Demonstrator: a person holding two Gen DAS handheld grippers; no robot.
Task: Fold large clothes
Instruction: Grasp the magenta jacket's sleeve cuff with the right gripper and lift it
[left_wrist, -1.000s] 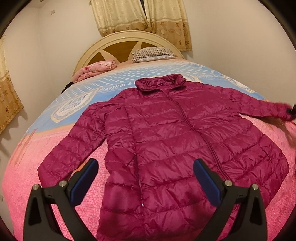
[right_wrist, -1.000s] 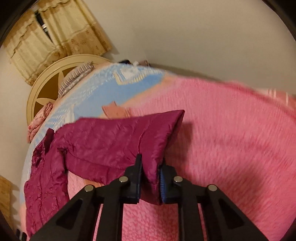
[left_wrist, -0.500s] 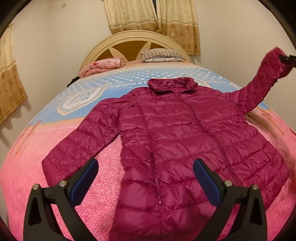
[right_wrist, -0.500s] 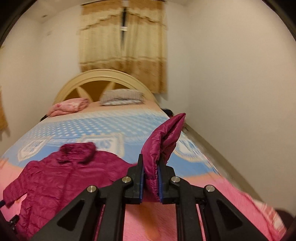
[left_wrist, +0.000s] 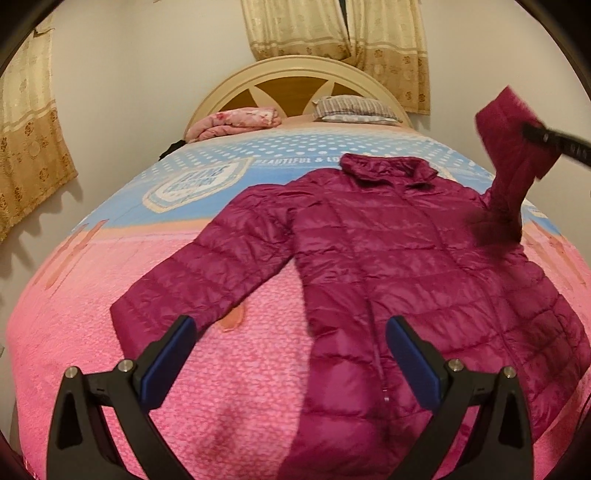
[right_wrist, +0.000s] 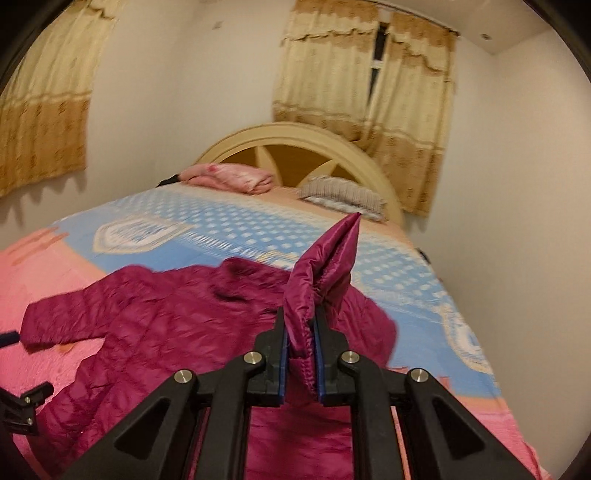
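Shiny quilted magenta puffer jacket (left_wrist: 406, 266) flat on fuzzy pink-and-blue bed blanket (left_wrist: 92, 314). My right tool (right_wrist: 300, 347) clamped on puffy sleeve cuff (right_wrist: 325, 273), lifted; gathered cuff seam only visible here. My left tool (left_wrist: 291, 354) wide open, empty; left view shows whole jacket.

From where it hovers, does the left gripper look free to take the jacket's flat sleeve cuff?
Probably yes. The left gripper is open with nothing between it and the cuff, which lies flat on the bedspread. The right gripper holds the other sleeve well clear.
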